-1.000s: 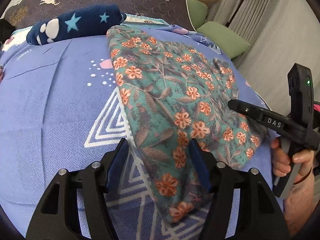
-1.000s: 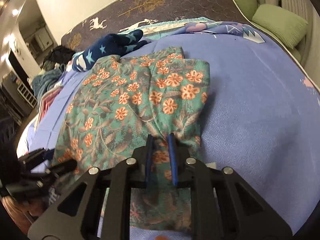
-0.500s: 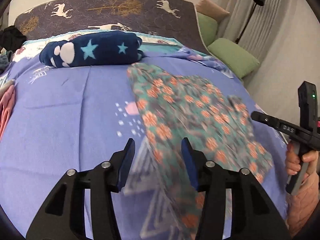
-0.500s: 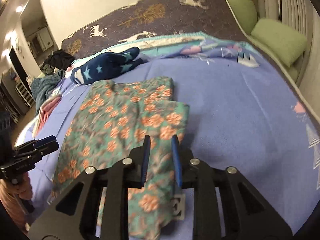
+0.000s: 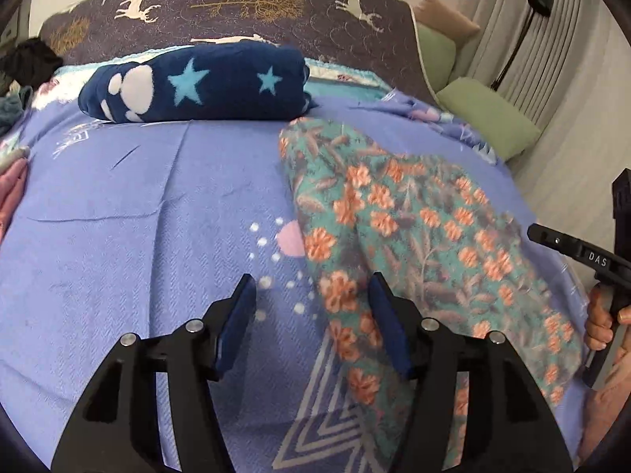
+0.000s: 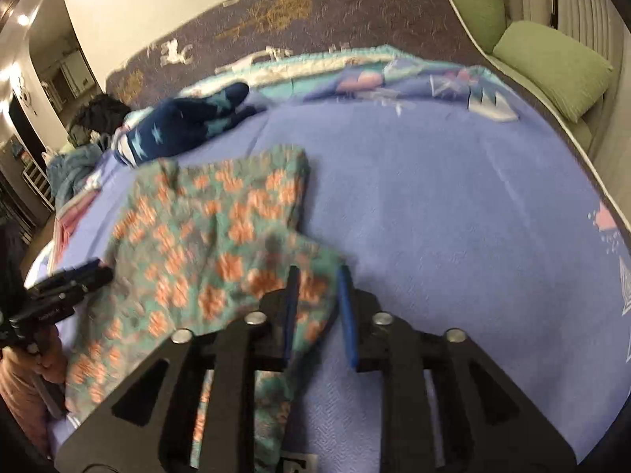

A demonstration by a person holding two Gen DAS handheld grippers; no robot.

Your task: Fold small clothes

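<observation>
Now, floral garment under both grippers, L jaws opening wide, R opening, narrow.

— What covers the bed?

— A lavender-blue bedspread, printed with white triangles and a pink dot near the front. Behind it runs a dark quilted cover with white deer and golden trees.

— And that dark roll at the back?

— A navy fleece blanket with pale blue stars and white paw marks, lying across the bedspread near the dark cover.

— Anything off to the side?

— Green cushions along the bed's edge, by a ribbed pale curtain — and a black lamp stem in front of it. On the far side, a heap of dark clothes and a lit doorway.
</observation>
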